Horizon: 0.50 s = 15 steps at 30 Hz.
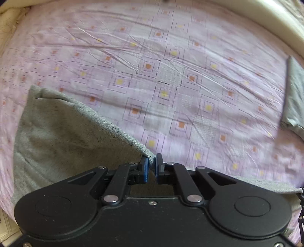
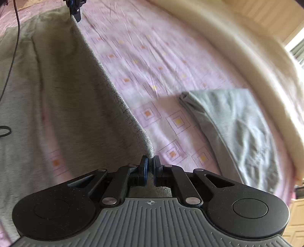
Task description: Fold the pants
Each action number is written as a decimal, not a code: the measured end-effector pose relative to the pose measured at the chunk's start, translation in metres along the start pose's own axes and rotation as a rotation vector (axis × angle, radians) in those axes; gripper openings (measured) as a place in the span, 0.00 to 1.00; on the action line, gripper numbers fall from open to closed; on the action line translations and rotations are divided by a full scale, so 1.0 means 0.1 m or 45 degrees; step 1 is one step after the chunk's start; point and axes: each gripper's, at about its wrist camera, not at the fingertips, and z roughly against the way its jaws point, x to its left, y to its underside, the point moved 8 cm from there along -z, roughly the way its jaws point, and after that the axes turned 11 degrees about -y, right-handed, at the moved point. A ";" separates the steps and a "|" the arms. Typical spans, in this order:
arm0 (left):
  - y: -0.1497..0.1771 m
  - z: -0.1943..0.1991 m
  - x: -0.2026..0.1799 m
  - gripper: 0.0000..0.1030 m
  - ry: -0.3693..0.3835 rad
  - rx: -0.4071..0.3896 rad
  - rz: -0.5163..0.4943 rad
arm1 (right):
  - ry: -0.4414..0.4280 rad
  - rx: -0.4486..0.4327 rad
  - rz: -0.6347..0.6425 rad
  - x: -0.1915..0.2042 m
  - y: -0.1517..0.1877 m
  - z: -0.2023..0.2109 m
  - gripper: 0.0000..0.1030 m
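Observation:
Grey pants hang lifted over a pink patterned bedsheet. My left gripper is shut on the pants' ribbed edge, the cloth pinched between its blue pads. In the right wrist view the same pants stretch away to the upper left, their ribbed edge taut. My right gripper is shut on that edge near its corner. The left gripper shows at the top of this view, gripping the far end of the same edge.
A second grey garment lies folded on the sheet at the right, also seen as the folded garment at the right edge. A cream padded bed rim curves round the mattress. A dark cable hangs at the left.

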 end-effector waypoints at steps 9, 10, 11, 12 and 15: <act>0.95 0.36 0.37 0.09 -0.020 -0.162 -0.047 | 0.104 -0.011 -0.042 0.93 0.26 0.43 0.05; 1.09 0.34 0.42 0.09 -0.022 -0.159 -0.051 | 0.105 0.003 -0.060 1.04 0.30 0.41 0.05; 1.21 0.32 0.46 0.09 -0.022 -0.150 -0.050 | 0.106 0.019 -0.081 1.15 0.36 0.40 0.05; 1.34 0.29 0.50 0.09 -0.020 -0.138 -0.051 | 0.102 0.034 -0.107 1.26 0.41 0.38 0.05; 1.66 0.11 0.59 0.09 -0.033 -0.092 -0.070 | 0.080 0.064 -0.206 1.51 0.56 0.25 0.06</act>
